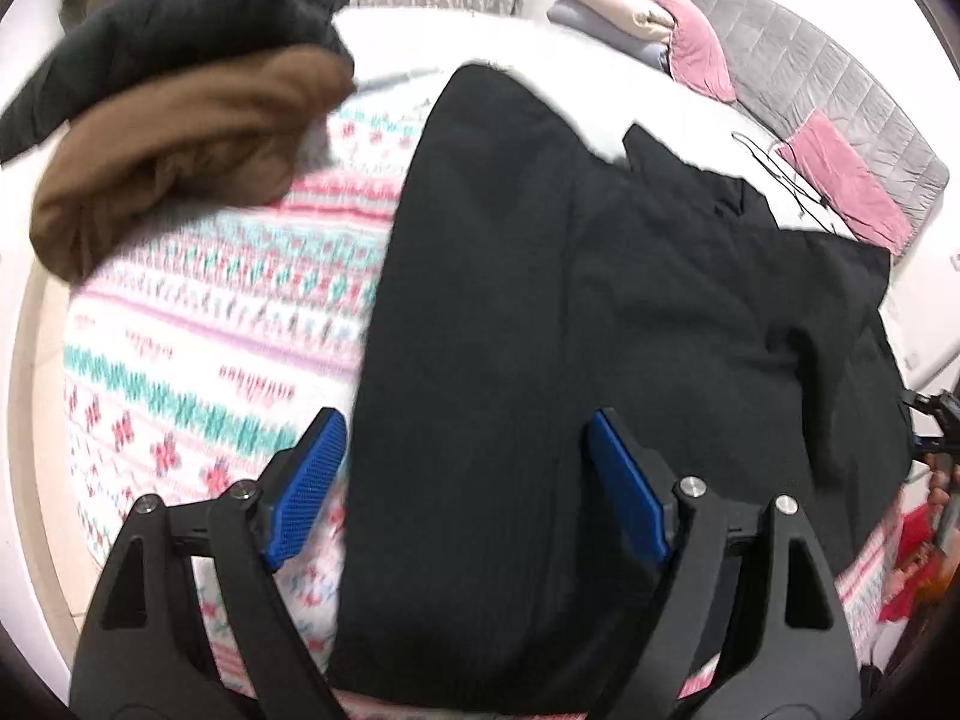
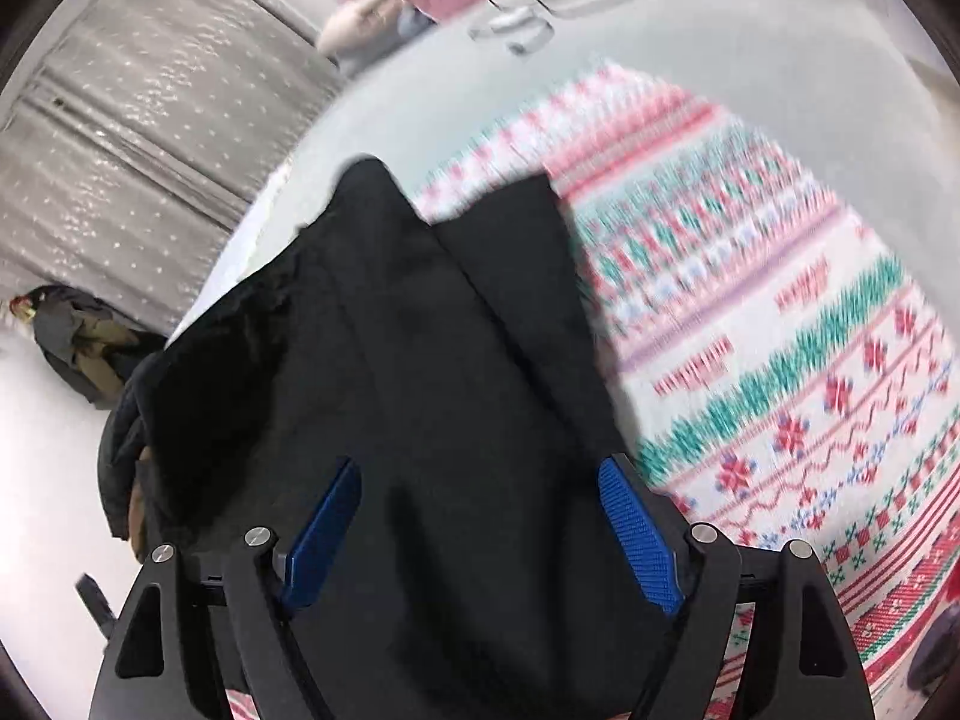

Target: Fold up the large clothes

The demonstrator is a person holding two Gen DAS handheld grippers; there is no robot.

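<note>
Black garment spread lengthwise across patterned blanket on bed; left gripper and right gripper both poised above it, jaws wide, empty. Best pinched at near hem corners, lifted evenly. Open blanket alongside; brown and dark clothes pile crowding far corner.

You see a bed covered by a white sheet, with a patterned blanket spread on it. On the blanket lie a black garment and a brown garment; pink pillows rest at the headboard.
</note>
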